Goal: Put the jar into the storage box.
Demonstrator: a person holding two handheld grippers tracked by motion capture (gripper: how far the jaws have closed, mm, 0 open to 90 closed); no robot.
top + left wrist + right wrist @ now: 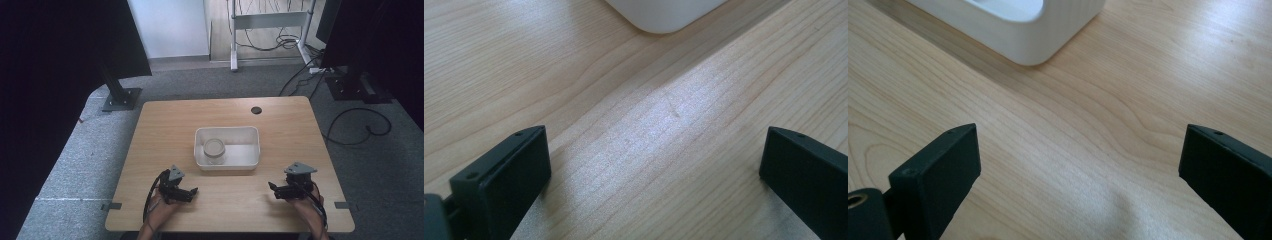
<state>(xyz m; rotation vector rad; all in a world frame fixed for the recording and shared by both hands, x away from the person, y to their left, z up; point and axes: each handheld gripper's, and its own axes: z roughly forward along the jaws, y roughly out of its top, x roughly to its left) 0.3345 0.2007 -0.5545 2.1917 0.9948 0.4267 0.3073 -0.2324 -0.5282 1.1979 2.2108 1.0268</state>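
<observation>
A white rectangular tray (250, 150) sits at the middle of the wooden table (165, 125). Inside its left half stands a round, pale, jar-like container (214, 149). My left gripper (193, 192) rests near the front edge, left of centre, pointing right. It is open, with bare wood between its jaws (654, 170), and a tray corner (664, 12) lies ahead of it. My right gripper (274, 191) rests at the front right, pointing left. It is open as well, nothing between its jaws (1078, 170), with another tray corner (1043, 35) ahead.
A dark round hole (256, 110) sits near the table's far edge. Grey carpet surrounds the table, with black stand bases (121, 98) at the back left and back right. Cables (360, 127) trail on the floor to the right. A white desk frame (267, 22) stands behind.
</observation>
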